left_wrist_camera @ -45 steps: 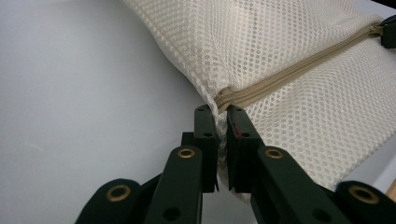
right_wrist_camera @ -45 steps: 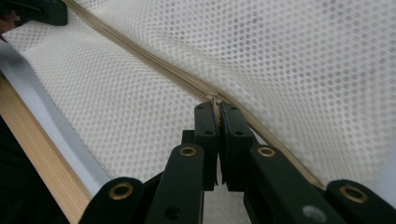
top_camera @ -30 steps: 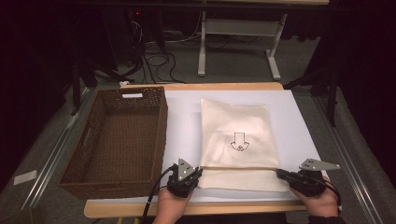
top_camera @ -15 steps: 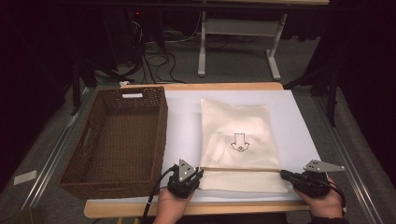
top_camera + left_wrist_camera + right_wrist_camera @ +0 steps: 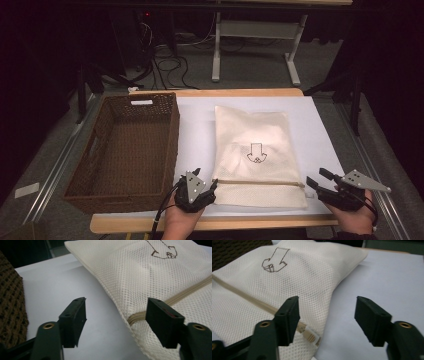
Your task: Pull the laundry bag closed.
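Both grippers have just been opening, letting go of the mesh bag (image 5: 256,157) | left gripper (image 5: 116,315) spread at its zip end, right gripper (image 5: 327,315) spread, nothing pinched | bag flat on white sheet (image 5: 197,130) beside basket (image 5: 127,150) | likely a release after straightening.

The left gripper (image 5: 116,310) had just been opening, its jaws apart; the cream mesh bag (image 5: 155,270) lay ahead, its zipper (image 5: 175,298) end by the right-hand jaw; a brown wicker basket (image 5: 11,307) sat leftward.
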